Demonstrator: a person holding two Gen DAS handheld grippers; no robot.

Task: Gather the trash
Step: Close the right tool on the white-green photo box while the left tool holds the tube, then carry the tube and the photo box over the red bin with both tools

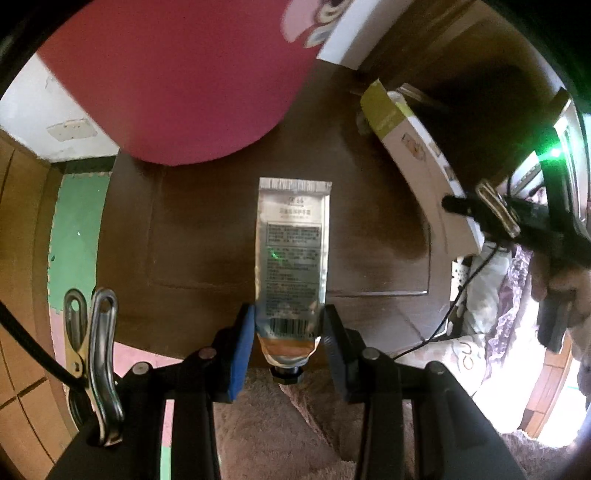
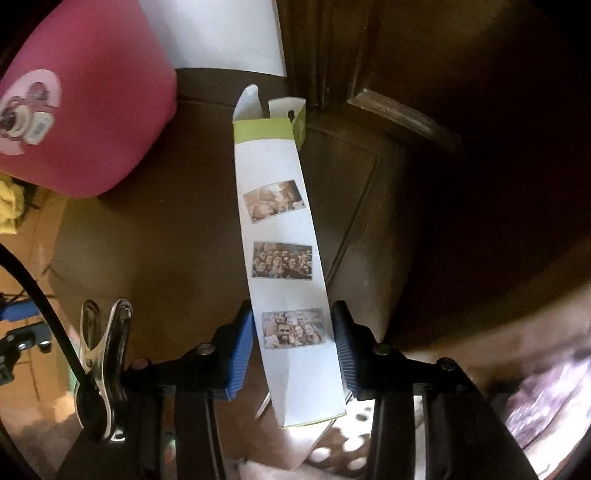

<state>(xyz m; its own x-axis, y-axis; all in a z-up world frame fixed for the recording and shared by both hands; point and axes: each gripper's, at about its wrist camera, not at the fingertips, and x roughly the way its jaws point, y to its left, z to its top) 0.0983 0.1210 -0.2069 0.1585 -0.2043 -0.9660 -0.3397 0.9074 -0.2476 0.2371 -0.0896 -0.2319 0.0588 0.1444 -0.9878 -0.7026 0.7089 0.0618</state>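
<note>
A silver squeeze tube (image 1: 291,251) with printed text and a barcode sticks out ahead of my left gripper (image 1: 290,328), black cap toward the camera. The blue pads press its lower sides, so the gripper is shut on it above the dark wooden tabletop (image 1: 199,229). A long white carton (image 2: 284,258) with green ends and three photo prints lies on the tabletop (image 2: 166,240). My right gripper (image 2: 293,332) straddles it near its close end, a thin gap showing at each pad. In the left wrist view, the carton (image 1: 410,147) and the right gripper (image 1: 476,206) are at the right.
A pink container (image 1: 166,74) with a cartoon print (image 2: 26,114) stands at the table's far left. A white panel (image 2: 218,33) rises behind it. Green and pink floor mats (image 1: 74,229) lie left of the table. Brown plush fabric (image 1: 280,435) is near me, and a hand (image 1: 565,291) grips the right tool.
</note>
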